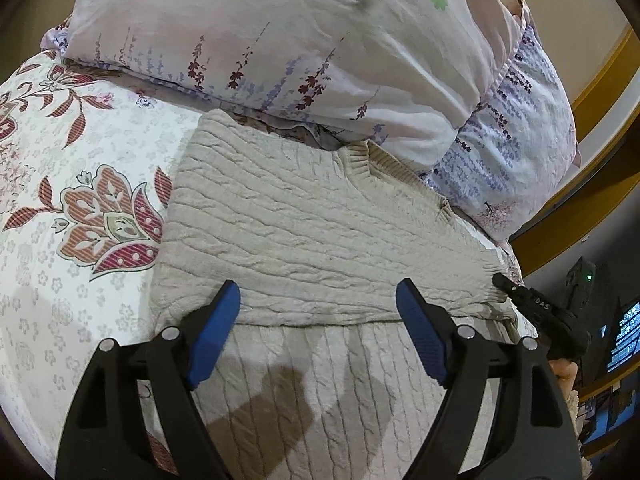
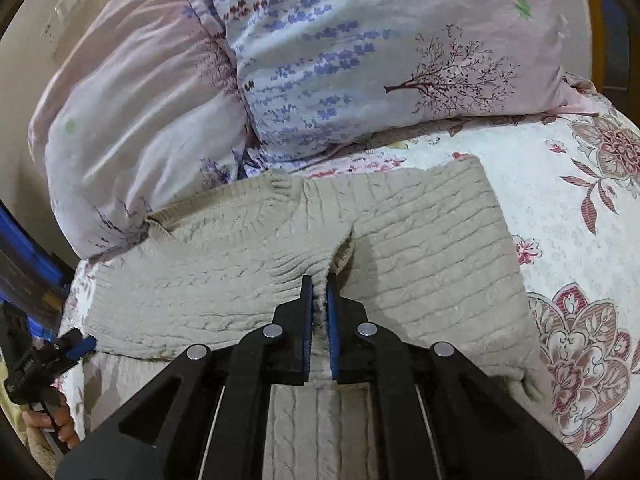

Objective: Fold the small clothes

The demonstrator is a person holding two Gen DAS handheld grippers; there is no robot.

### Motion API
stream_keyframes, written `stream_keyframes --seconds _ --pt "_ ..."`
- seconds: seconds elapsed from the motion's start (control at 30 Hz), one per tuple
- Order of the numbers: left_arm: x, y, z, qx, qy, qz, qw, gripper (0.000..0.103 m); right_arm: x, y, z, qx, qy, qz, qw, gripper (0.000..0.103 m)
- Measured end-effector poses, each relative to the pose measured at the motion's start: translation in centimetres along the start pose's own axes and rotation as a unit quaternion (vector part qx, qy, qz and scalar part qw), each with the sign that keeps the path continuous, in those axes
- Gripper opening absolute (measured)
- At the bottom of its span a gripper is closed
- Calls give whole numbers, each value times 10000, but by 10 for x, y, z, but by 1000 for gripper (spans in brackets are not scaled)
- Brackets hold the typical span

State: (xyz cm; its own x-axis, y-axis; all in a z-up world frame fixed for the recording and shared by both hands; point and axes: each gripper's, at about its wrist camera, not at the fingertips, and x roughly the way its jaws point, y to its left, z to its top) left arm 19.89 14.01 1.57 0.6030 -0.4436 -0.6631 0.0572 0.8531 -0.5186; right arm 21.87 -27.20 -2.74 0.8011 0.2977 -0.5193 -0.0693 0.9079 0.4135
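Two grippers | your right gripper [image 2: 319,292] pinches the sweater [image 2: 420,248] fold to lift it | left gripper [image 1: 318,300] hovers agape, holding nothing, over the hem

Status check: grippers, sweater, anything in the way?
Left gripper open above sweater. Right gripper shut on a sweater pinch. Pillows crowd far edge.

The sweater's [image 2: 420,240] near part runs under the gripper bodies and off the bottom edge; the pillows [image 2: 360,60] hide its far collar edge.
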Motion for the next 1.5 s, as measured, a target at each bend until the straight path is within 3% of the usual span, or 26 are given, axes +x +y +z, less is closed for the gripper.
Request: stream_keyframes --seconds 0.1,0.2,0.23,0.3,0.47,0.53,0.67,0.73,0.83,0.97,1.07,1.27,1.37,1.5 --pt "1 0 1 7 -11 2 10000 81 10 1 0 76 213 -42 9997 7" --pt "2 0 1 28 -10 -24 10000 83 6 -9 0 545 311 449 9970 11" --pt "2 0 1 36 -10 -28 10000 83 3 -13 1 671 310 620 9953 25" --pt "3 0 1 54 -5 -29 10000 83 -4 -15 0 767 283 719 9941 42" --pt "3 -2 1 81 -1 -13 10000 85 0 -17 -6 691 539 119 9961 42" --pt "-2 -2 -2 48 16 -57 10000 85 -7 -13 -10 529 248 -29 9983 42" --pt "-22 2 -12 -2 -18 -158 9999 85 -22 4 -13 70 -160 167 9997 42" --pt "-32 7 -19 -26 -74 -170 9998 85 -17 9 -14 -72 -61 264 9996 42" --pt "-47 17 -31 -143 -105 -224 9996 85 8 11 -18 -189 531 276 9980 43" --pt "-62 32 -49 -427 -25 -352 9985 84 -14 7 -25 -119 458 503 9976 43" --pt "-71 40 -64 -579 37 -490 9971 83 -45 -5 -37 -93 361 593 9975 50" --pt "-90 43 -93 -618 94 -722 9954 77 -102 -63 -79 363 400 430 9976 50" --pt "-95 42 -107 -632 182 -883 9939 67 -119 -90 -103 637 498 330 9962 50" --pt "-102 35 -127 -516 295 -1009 9931 57 -126 -107 -133 849 830 572 9913 38"
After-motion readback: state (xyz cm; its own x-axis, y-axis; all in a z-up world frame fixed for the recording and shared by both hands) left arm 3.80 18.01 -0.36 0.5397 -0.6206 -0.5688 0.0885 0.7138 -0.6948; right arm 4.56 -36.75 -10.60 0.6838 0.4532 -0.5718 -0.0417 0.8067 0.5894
